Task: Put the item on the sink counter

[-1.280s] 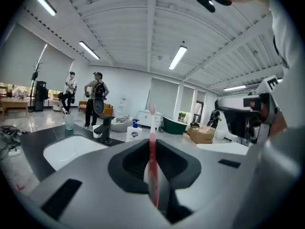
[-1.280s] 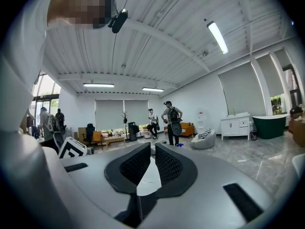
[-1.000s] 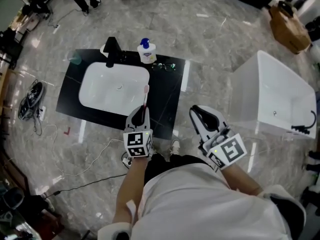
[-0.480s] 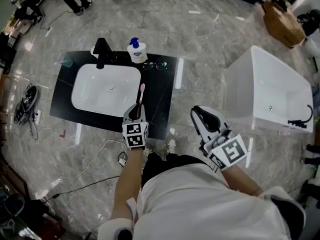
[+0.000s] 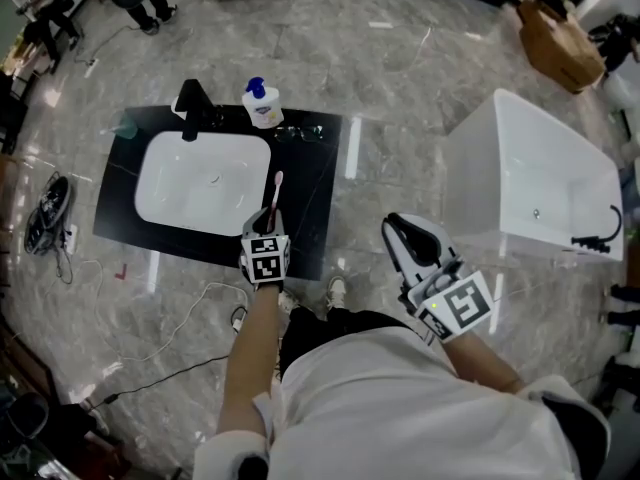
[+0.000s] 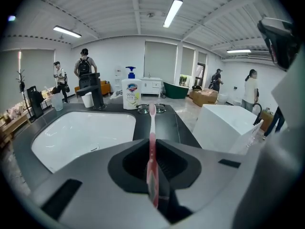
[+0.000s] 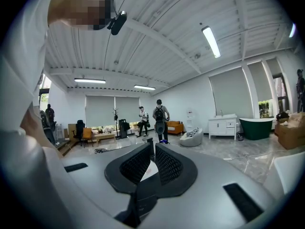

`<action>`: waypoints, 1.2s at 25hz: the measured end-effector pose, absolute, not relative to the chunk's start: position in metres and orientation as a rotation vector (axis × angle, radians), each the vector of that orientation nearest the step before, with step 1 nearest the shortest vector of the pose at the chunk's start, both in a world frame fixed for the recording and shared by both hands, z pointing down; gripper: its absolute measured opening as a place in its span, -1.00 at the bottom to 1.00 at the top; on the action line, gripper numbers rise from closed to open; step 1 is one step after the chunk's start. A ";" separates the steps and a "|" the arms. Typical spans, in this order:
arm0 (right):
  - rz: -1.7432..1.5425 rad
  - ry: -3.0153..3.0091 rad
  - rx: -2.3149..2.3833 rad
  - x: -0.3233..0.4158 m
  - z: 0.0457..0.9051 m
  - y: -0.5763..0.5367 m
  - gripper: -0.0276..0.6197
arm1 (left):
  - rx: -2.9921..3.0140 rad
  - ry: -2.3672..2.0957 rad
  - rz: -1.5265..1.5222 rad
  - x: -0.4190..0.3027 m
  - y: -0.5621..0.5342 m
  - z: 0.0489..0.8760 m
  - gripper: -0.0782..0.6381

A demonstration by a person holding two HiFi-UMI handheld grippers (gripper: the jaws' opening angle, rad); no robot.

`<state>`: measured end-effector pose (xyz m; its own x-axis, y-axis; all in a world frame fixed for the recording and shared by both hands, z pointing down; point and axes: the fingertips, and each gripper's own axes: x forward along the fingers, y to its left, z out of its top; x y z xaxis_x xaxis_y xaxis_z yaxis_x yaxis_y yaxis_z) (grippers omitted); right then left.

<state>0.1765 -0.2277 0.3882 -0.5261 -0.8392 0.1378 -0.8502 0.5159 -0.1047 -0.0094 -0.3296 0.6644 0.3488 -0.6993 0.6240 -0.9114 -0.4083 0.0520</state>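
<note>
**Item:** toothbrush, pink handle, white head. The handle end sits deep between the jaws of the left claw. The head stands clear beyond the tips, toward 12 o'clock in the head view.

**Left claw:** jaws closed narrowly on the handle, pads pressing both its sides. It is pitched downward above the near edge of the desk.

**Right claw****:** jaws drawn together, nothing between them. It is held off the desk at 3 o'clock of the left claw, over the floor, and is the farther hand.

**Desk:** black top with a white basin set in it. A black faucet and a soap bottle stand along the far edge at 12 o'clock. A pair of glasses lies at 4 o'clock of the bottle.

**Key relation:** the brush's long axis follows the claw's own line, 6 to 12 o'clock. That runs parallel to the bare black strip at 3 o'clock of the basin. In the head view the brush head lies about over the basin's right rim. The left gripper view puts the strip straight ahead and the basin at 10 o'clock.

**Judgement:** the landing place looks to lie below and a touch toward 1 o'clock. Lowering with the axis kept along the strip should lay the brush flat. Any drift toward 9 o'clock risks it sliding into the basin
</note>
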 end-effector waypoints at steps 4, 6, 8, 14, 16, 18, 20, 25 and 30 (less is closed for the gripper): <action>0.244 -2.671 1.491 0.181 0.389 -0.224 -0.74 | 2.180 -1.401 0.784 -0.008 -0.335 0.676 -0.66; 0.244 -2.668 1.493 0.185 0.389 -0.222 -0.74 | 2.147 -1.397 0.797 -0.008 -0.339 0.681 -0.66; 0.248 -2.668 1.496 0.188 0.390 -0.220 -0.74 | 2.110 -1.400 0.803 -0.008 -0.342 0.687 -0.66; 0.257 -2.665 1.522 0.200 0.392 -0.214 -0.74 | 2.058 -1.379 0.919 -0.002 -0.346 0.700 -0.67; 0.249 -2.666 1.536 0.203 0.390 -0.212 -0.74 | 2.045 -1.363 0.961 -0.001 -0.346 0.706 -0.67; 0.236 -2.668 1.546 0.206 0.388 -0.210 -0.74 | 2.047 -1.349 1.015 0.000 -0.346 0.710 -0.67; 0.224 -2.668 1.556 0.208 0.387 -0.208 -0.74 | 2.038 -1.316 1.048 0.003 -0.345 0.720 -0.66; 0.224 -2.653 1.601 0.217 0.388 -0.202 -0.74 | 1.964 -1.321 1.127 -0.007 -0.341 0.730 -0.66; 0.243 -2.641 1.625 0.223 0.391 -0.199 -0.74 | 1.936 -1.300 1.149 -0.005 -0.341 0.729 -0.66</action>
<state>0.2226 -0.1987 0.3906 -0.4537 -0.8847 0.1075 -0.8895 0.4420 -0.1163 -0.0046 -0.3408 0.7287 0.1730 -0.4633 0.8691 -0.9194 -0.3924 -0.0262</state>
